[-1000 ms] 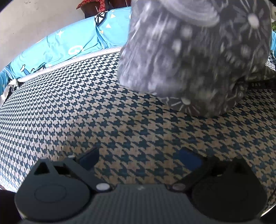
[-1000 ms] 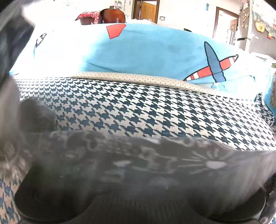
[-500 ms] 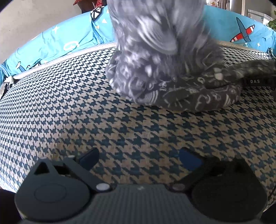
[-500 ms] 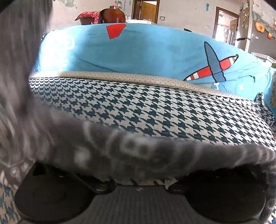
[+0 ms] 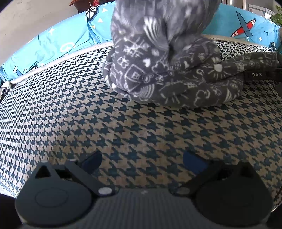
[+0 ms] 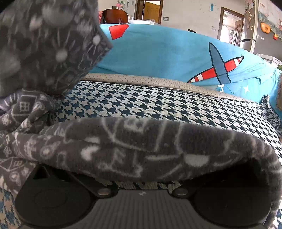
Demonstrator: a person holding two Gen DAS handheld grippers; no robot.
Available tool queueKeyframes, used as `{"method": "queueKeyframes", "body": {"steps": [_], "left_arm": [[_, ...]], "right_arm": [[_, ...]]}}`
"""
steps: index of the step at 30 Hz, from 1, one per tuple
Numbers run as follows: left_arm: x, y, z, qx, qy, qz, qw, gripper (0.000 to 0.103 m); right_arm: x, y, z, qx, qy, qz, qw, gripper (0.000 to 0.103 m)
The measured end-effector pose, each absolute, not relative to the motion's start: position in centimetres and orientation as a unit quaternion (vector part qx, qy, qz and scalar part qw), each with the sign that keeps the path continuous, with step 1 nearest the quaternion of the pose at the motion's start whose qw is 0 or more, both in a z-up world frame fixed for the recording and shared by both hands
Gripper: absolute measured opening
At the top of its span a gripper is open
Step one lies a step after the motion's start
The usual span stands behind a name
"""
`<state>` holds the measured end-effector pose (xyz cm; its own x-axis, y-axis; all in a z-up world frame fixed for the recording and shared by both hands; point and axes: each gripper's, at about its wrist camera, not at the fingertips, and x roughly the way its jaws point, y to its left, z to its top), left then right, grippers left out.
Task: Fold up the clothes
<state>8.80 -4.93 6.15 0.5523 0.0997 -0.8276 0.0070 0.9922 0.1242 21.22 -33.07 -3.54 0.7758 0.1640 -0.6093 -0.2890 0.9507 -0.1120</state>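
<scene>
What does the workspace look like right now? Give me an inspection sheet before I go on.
Surface: houndstooth cushion, blue and beige, with a dotted beige edge.
Job's things: grey printed fleece garment, bunched in a heap on the cushion, part of it lifted and blurred; a dark tag reads DAS.
Clutter: nothing seen.
Grippers: left tongs open, empty, above bare cushion short of the garment; right tongs hidden under a fold of the garment, state cannot be told.
Cables: nothing seen.
Surroundings: blue airplane-print cover behind the cushion; doorways and a wooden chair beyond.
</scene>
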Motion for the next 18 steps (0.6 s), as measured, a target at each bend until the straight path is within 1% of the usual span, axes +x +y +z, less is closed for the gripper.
{"method": "queueKeyframes", "body": {"steps": [4, 7, 9, 13, 18], "left_arm": [[10.5, -3.0, 6.1, 0.057, 0.474, 0.027, 0.879, 0.103], [13.2, -2.5, 6.4, 0.057, 0.473, 0.028, 0.879, 0.103], [11.1, -3.6, 5.5, 0.057, 0.472, 0.026, 0.879, 0.103], [12.6, -3.1, 5.4, 0.054, 0.474, 0.026, 0.879, 0.103], [16.5, -2.1, 5.8, 0.053, 0.474, 0.028, 0.879, 0.103]], "right_arm": [[21.2, -33.1, -3.6, -0.1, 0.312, 0.121, 0.937, 0.103], [21.2, -33.1, -3.5, -0.1, 0.312, 0.121, 0.937, 0.103], [21.2, -33.0, -3.5, -0.1, 0.312, 0.121, 0.937, 0.103], [21.2, -33.0, -3.5, -0.101, 0.312, 0.12, 0.937, 0.103], [21.2, -33.0, -3.5, -0.1, 0.312, 0.121, 0.937, 0.103]]}}
